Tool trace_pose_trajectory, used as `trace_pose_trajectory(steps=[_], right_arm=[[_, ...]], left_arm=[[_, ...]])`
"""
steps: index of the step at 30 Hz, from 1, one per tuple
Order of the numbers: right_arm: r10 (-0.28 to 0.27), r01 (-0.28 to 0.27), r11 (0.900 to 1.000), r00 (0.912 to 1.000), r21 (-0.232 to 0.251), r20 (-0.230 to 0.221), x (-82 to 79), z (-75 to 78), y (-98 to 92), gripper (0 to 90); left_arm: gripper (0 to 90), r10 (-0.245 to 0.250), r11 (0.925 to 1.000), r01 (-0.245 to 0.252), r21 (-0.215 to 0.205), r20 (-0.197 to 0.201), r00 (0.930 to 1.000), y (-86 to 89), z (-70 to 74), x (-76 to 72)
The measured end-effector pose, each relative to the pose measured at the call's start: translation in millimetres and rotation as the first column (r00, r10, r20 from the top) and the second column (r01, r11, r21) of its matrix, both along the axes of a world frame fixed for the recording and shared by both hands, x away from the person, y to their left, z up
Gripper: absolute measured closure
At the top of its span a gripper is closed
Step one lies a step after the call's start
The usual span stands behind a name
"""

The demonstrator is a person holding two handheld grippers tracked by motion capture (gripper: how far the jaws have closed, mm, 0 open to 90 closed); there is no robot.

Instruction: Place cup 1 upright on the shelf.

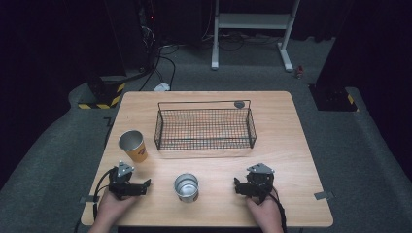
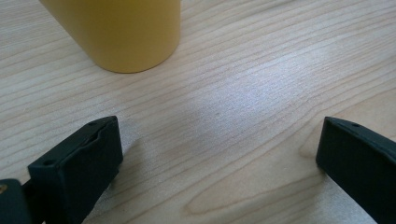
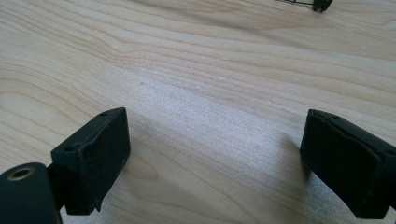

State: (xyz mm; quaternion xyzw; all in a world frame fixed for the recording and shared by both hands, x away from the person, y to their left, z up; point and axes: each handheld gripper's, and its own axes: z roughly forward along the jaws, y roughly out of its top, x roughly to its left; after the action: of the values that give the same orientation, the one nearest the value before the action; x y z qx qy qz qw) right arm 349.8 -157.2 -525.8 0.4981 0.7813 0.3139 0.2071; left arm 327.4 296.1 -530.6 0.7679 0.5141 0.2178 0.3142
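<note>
High view shows two cups on the near half of the wooden table [image 1: 291, 145]. An orange paper cup [image 1: 132, 145] with a silvery inside and a dark mark on its side stands upright at the near left, just off the left corner of the wire basket [image 1: 204, 127]. A shorter cup [image 1: 186, 187], silvery inside and on its wall with a yellowish band at the foot, stands upright at the near middle, between the two grippers and apart from both.

Both of the person's hands come in from the near edge and rest low on the table. The left gripper [image 1: 144, 185] lies near the orange cup, pointing right toward the shorter cup. The right gripper [image 1: 237, 184] points left toward that same cup.

Left gripper view has the orange cup's foot [image 2: 126, 32] beyond the jaws, which stand spread wide over bare wood with nothing between them. Right gripper view has its jaws spread just as wide, also over bare wood, with a corner of the basket [image 3: 317, 4] at the far edge.
</note>
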Motion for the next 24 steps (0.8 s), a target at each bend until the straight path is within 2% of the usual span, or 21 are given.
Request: trace_pose_trajectory(steps=[16, 23, 24], right_arm=[[0.008, -0.008, 1.0, 1.0, 0.001, -0.002, -2.2, 0.0, -1.1, 8.3], [0.007, -0.007, 1.0, 1.0, 0.001, -0.002, -2.3, 0.1, -1.0, 8.2], [0.006, -0.006, 1.0, 1.0, 0.004, -0.004, -2.2, 0.2, -0.9, 8.2]], left_arm=[[1.3, 0.013, 0.9999, -0.013, -0.008, 0.0, 0.9999, -0.3, 0.0, 0.4], [4.2, 0.026, 0.9996, -0.026, -0.008, 0.009, 0.9996, 1.3, 0.6, -0.2], [7.3, 0.029, 0.9995, -0.029, -0.01, 0.009, 0.9995, 3.6, 1.8, -1.1]])
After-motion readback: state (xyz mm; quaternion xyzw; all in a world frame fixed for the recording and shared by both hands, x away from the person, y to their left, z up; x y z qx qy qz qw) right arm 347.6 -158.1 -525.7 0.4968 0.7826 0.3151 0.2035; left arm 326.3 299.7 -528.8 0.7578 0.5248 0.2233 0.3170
